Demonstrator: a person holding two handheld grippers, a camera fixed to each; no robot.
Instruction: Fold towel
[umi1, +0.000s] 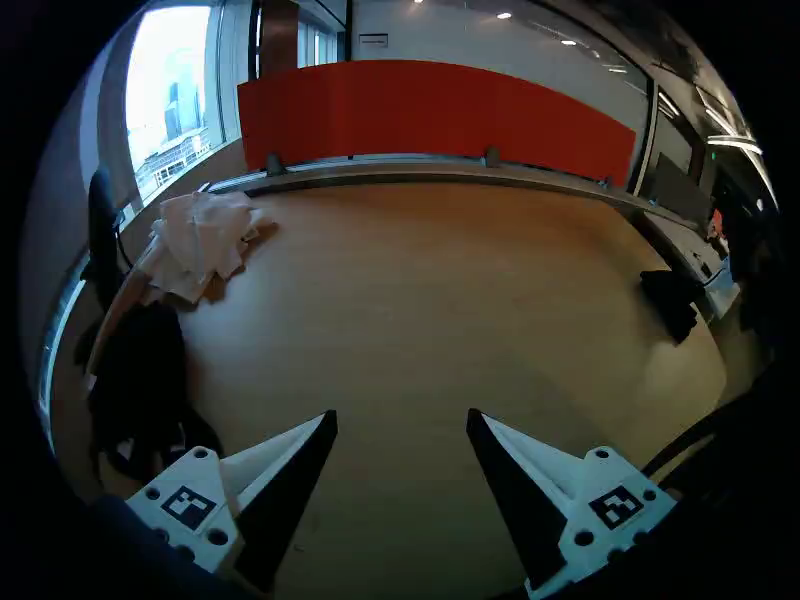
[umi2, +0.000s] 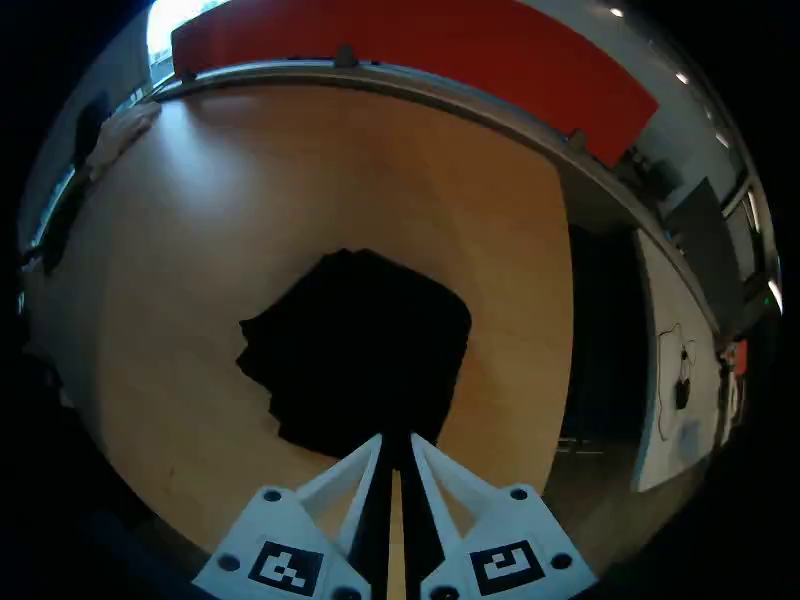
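No readable txt; wall sign (umi1: 373, 40) too blurry.

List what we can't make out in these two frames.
- Right gripper view: whether the right gripper actually pinches the black towel; its dark pads merge with the dark cloth.
- Right gripper view: the towel's folds and layers; too dark.
- Left gripper view: what the dark item at far right is; small and underexposed.
- Left gripper view: how many pieces are in the white cloth pile; bunched together.
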